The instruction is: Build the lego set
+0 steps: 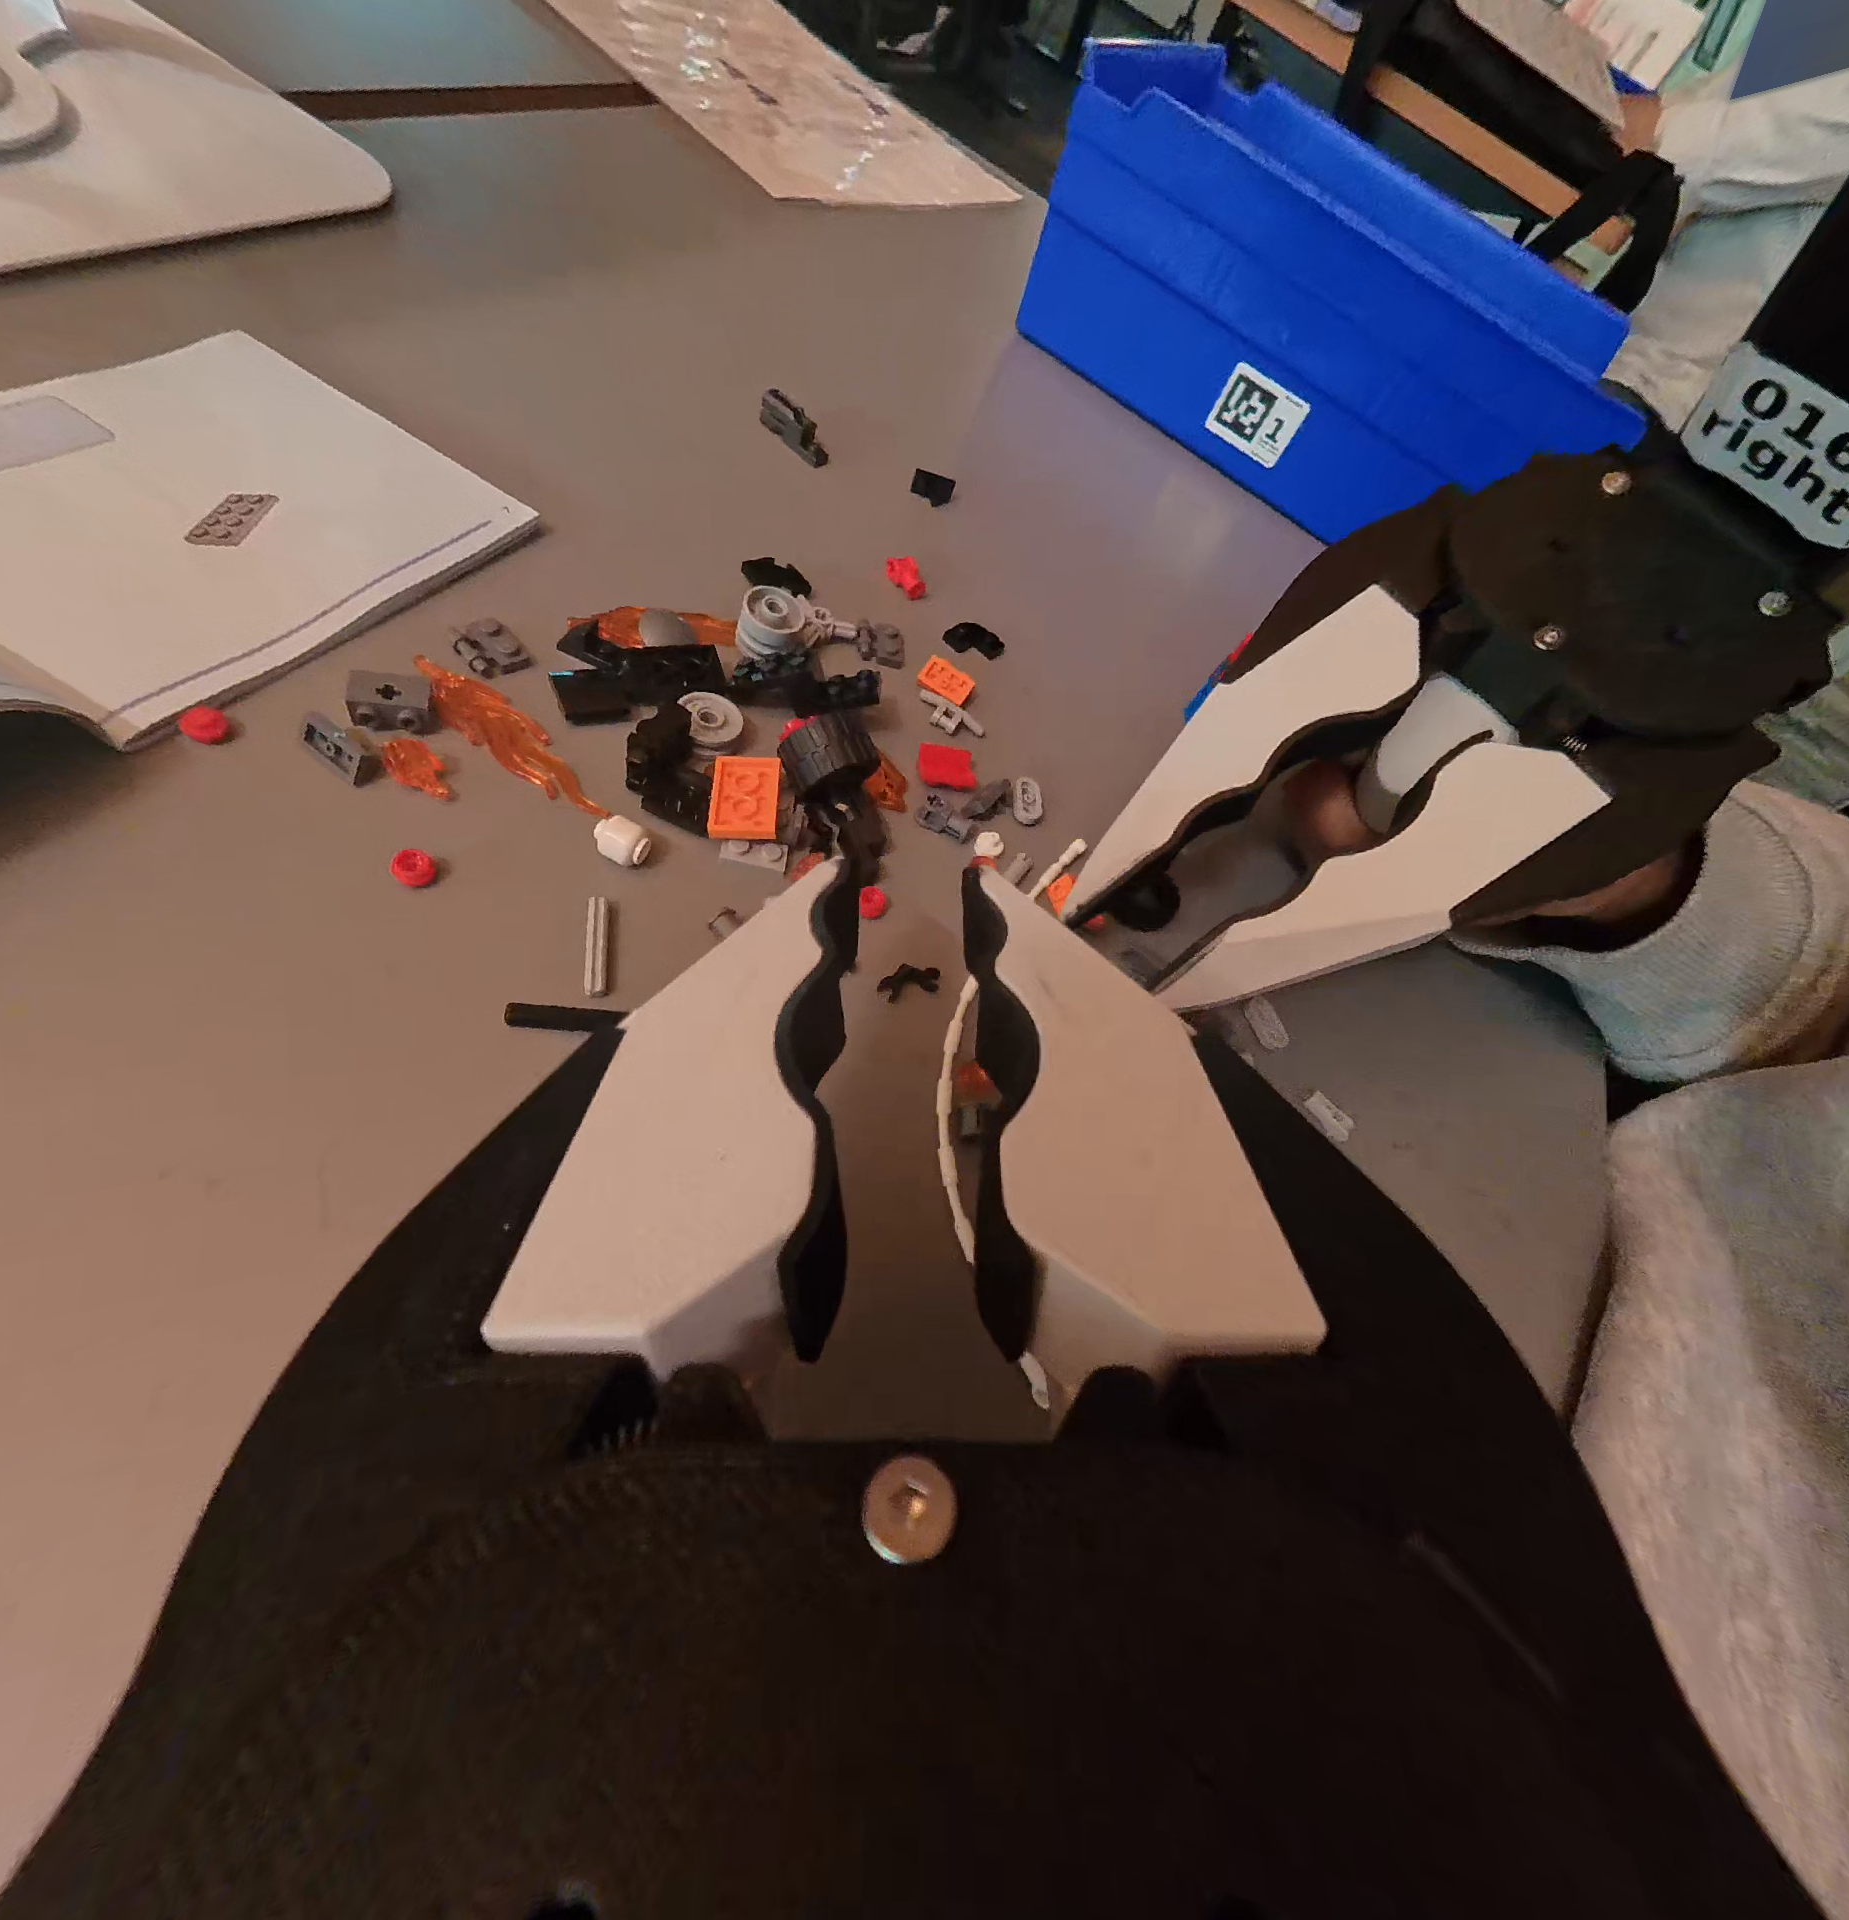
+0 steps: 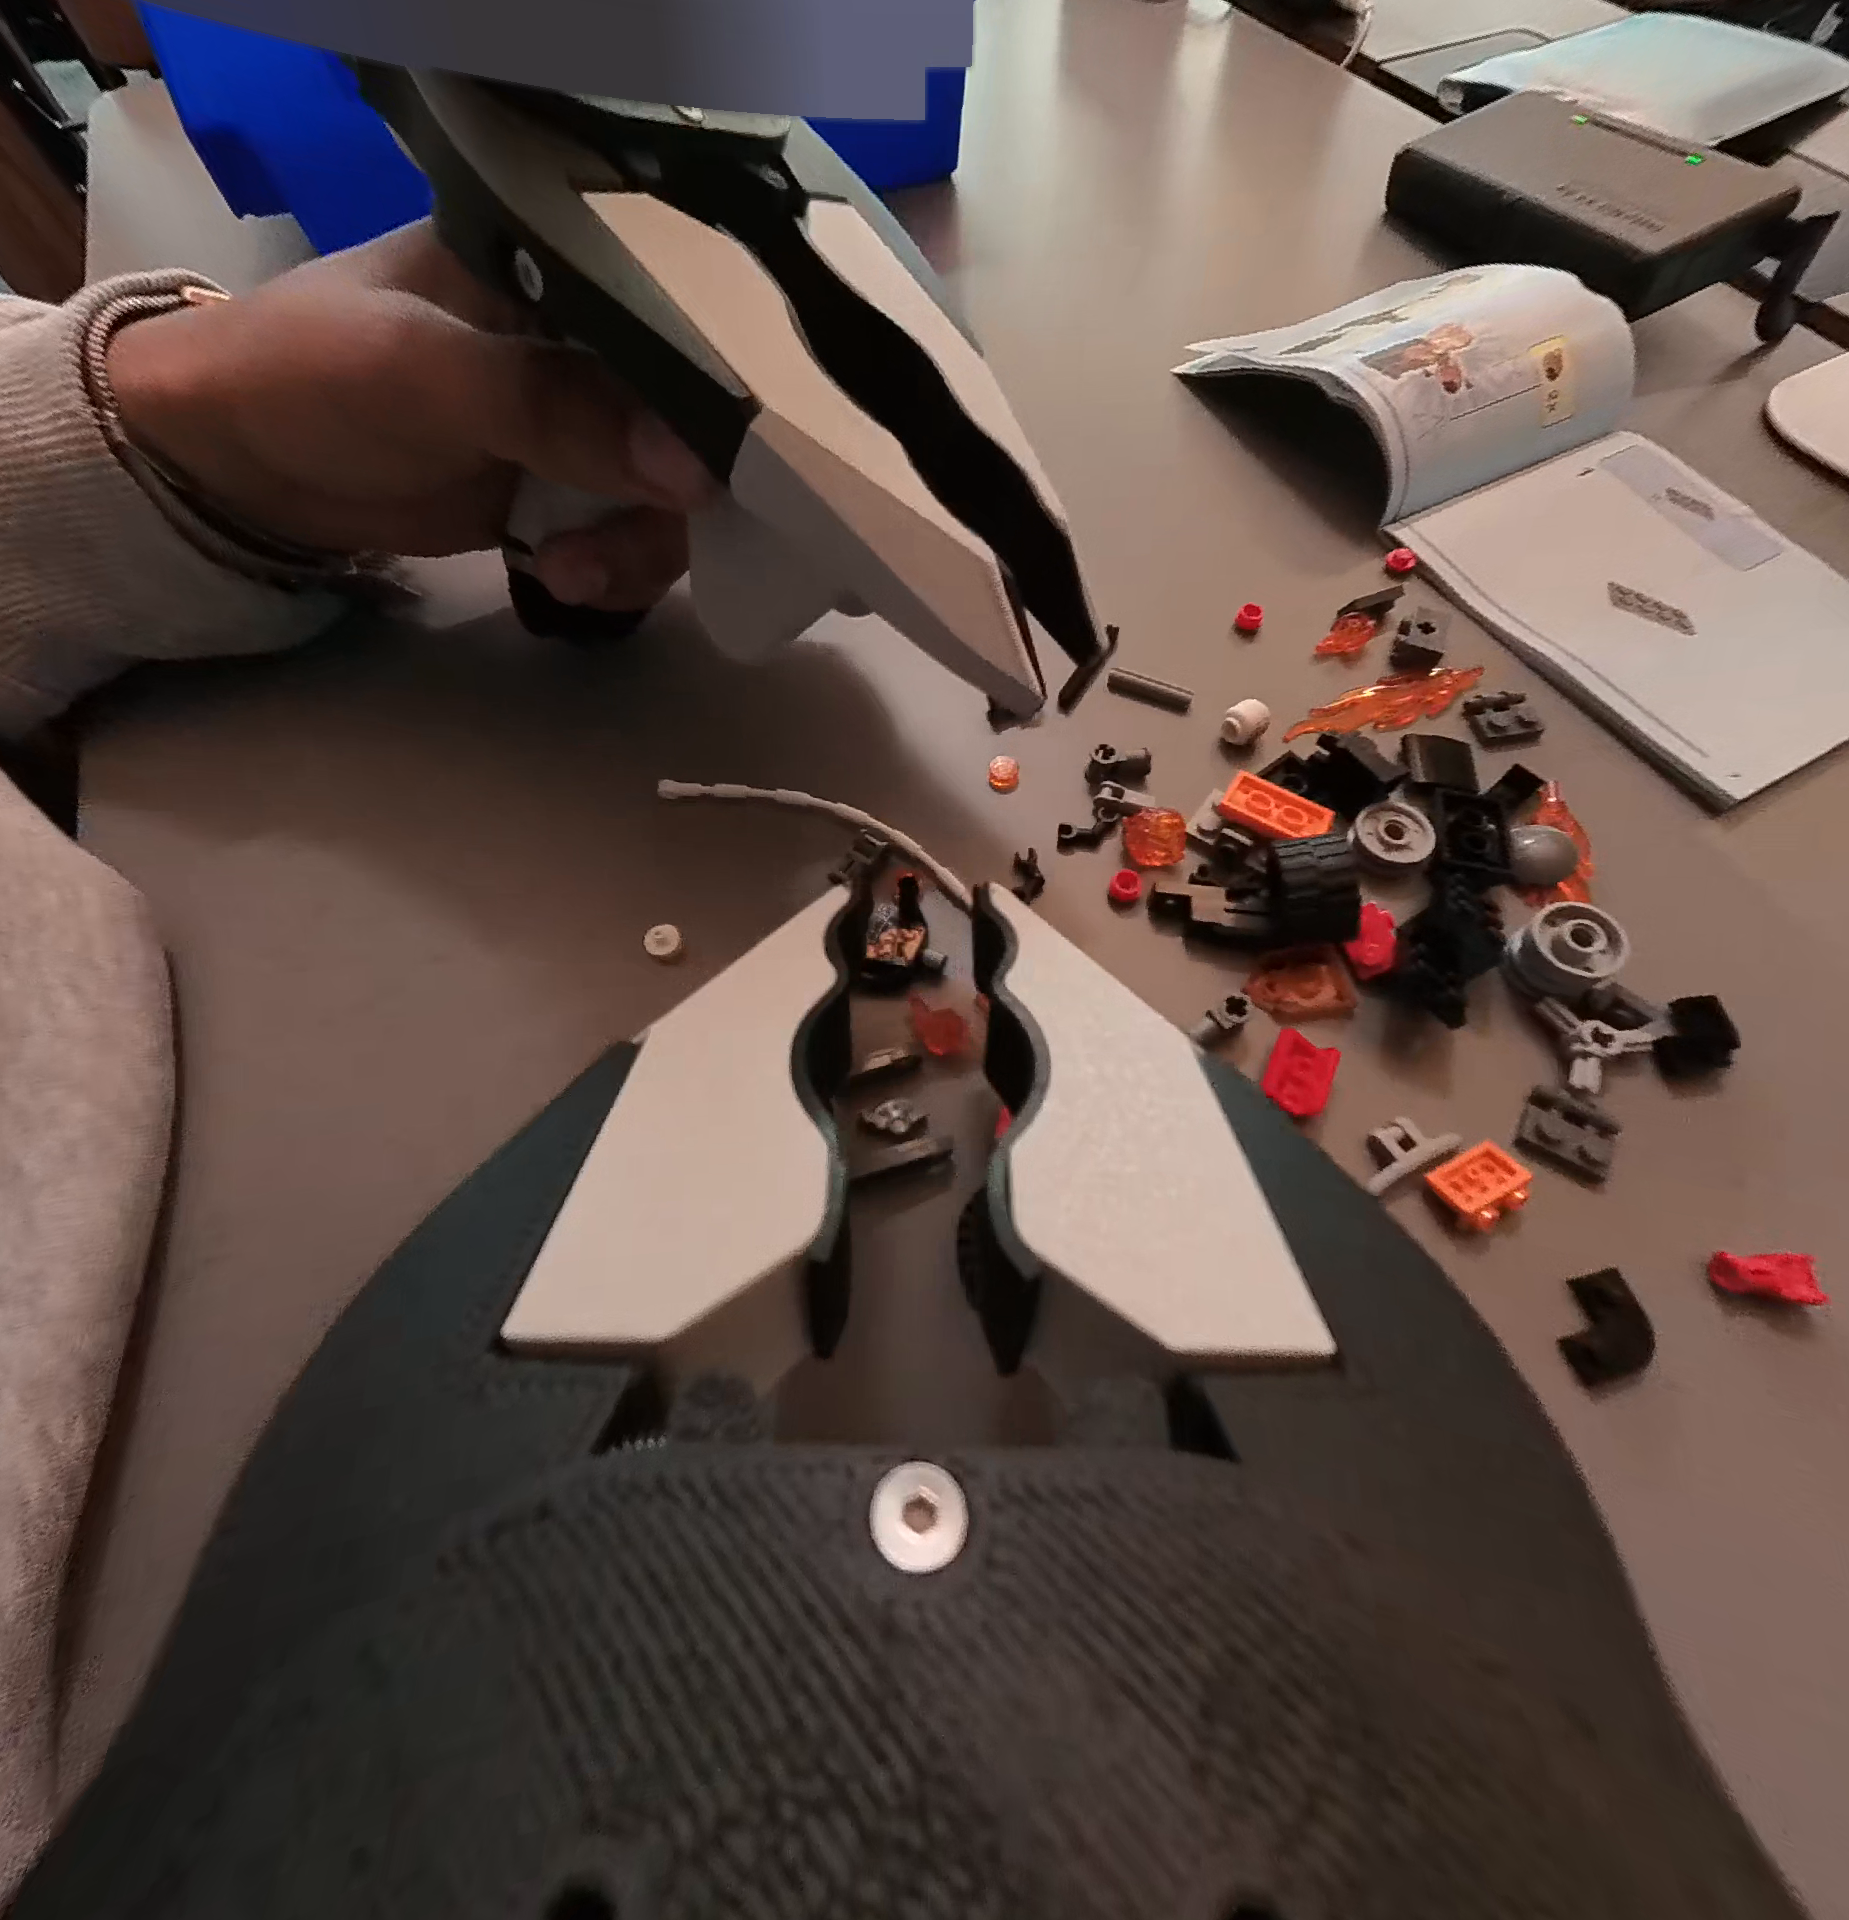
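Loose lego pieces (image 1: 754, 727), unassembled, heaped and scattered on a grey surface (image 1: 276, 1039); from the left wrist view the heap lies at 12 o'clock just beyond the left tool (image 1: 909, 883), from the right wrist view at 2 o'clock of the right tool (image 2: 909, 899). Contents: black plates and brackets, two grey wheel hubs (image 2: 1393, 840), a black ribbed tyre (image 2: 1313, 878), orange plates (image 1: 743, 795), translucent orange flame pieces (image 1: 494, 717), red round studs (image 1: 413, 865), a white minifigure head (image 1: 621, 840), grey and black axle pins (image 1: 596, 943), a thin white curved whip-like piece (image 2: 795, 805). An open instruction booklet (image 1: 203, 520) lies at 10 o'clock, a blue bin (image 1: 1294, 301) at 1 o'clock. Handling, as judged: every piece light, hard and stiff, smooth enough to skid or flip under a pinch; flame pieces and the whip thin, likely to flex or snap if squeezed flat. Take plates across their long edges, hubs and tyre across the rim, pins mid-shaft. Tool state: left tool released, jaws apart over a small black clip (image 1: 907, 980), nothing held; right tool likewise parted above small dark pieces (image 2: 894, 940), gripping nothing.
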Demonstrator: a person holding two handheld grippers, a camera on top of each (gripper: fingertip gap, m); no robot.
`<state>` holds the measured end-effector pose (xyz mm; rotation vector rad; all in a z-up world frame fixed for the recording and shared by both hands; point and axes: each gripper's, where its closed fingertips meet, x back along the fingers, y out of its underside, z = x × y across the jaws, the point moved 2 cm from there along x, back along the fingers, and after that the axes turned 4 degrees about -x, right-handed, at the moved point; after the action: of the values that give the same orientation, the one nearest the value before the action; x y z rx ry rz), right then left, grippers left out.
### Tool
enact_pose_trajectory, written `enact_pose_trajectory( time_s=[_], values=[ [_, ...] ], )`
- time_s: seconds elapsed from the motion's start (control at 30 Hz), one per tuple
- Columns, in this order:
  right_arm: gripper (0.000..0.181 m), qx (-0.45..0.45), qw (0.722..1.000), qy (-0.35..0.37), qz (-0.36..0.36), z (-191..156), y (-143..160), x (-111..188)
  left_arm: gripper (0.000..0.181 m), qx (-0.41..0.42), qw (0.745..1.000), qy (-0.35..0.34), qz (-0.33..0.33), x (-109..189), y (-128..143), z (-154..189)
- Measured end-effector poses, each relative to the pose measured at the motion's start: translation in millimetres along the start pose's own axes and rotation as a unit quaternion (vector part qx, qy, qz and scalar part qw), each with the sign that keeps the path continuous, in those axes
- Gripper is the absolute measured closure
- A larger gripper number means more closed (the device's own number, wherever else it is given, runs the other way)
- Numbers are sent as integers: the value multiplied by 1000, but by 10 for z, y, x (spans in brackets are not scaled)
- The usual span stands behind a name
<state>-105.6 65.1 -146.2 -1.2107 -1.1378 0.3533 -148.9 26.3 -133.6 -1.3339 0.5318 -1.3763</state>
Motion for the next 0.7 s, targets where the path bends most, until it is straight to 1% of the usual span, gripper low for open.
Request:
enact_pose_trajectory(
  time_s=[0.13, 0.37, 0.7],
  values=[
    [163, 10, 1000, -7, -4, 0, 0, -24, 161, 21, 1000, 12, -1, -1, 8, 5],
    [163, -5, 999, -38, -6, 11, -20, -55, 156, 51, 998, 23, -6, -10, 42, -36],
    [164, -12, 999, -47, -2, 20, -38, -50, 154, 93, 994, 56, -10, -22, 59, -19]
  ],
)
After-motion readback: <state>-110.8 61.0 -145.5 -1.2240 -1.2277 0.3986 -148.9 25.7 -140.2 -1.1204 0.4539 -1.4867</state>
